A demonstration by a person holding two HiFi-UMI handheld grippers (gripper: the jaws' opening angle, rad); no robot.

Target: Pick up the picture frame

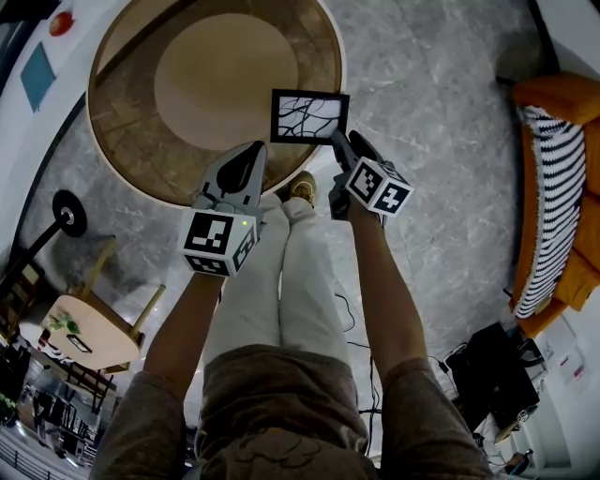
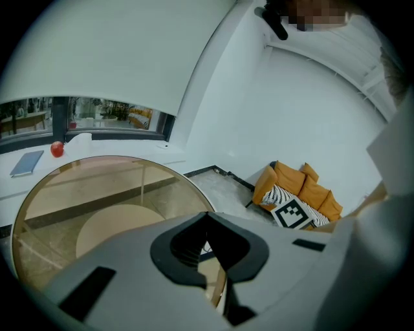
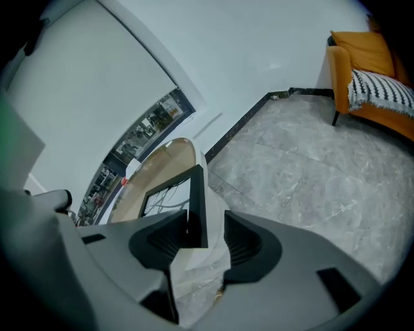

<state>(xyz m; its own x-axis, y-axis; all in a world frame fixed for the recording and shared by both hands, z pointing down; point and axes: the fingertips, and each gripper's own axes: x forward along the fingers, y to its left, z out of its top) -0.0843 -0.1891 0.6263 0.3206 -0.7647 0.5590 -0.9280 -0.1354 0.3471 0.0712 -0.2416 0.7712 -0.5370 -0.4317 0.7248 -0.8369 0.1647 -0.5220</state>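
Note:
The picture frame [image 1: 309, 116] is black with a branch drawing and stands upright over the near rim of the round glass table [image 1: 122, 141]. My right gripper [image 1: 337, 142] reaches its lower right corner. In the right gripper view the frame [image 3: 171, 194] has its edge between the jaws of the right gripper [image 3: 205, 213]. That edge lies against the left pad, and a gap shows before the right pad. My left gripper [image 1: 251, 159] hovers left of the frame with its tips together and nothing in them. In its own view the left gripper [image 2: 207, 214] faces the table [image 2: 65, 194].
An orange sofa [image 1: 553, 187] with a striped cushion stands at the right. A small wooden stool [image 1: 94, 319] and a lamp base [image 1: 67, 214] are at the left. A red ball [image 1: 61, 23] and a blue book [image 1: 37, 75] lie on the white ledge. White-trousered legs [image 1: 291, 272] are below the grippers.

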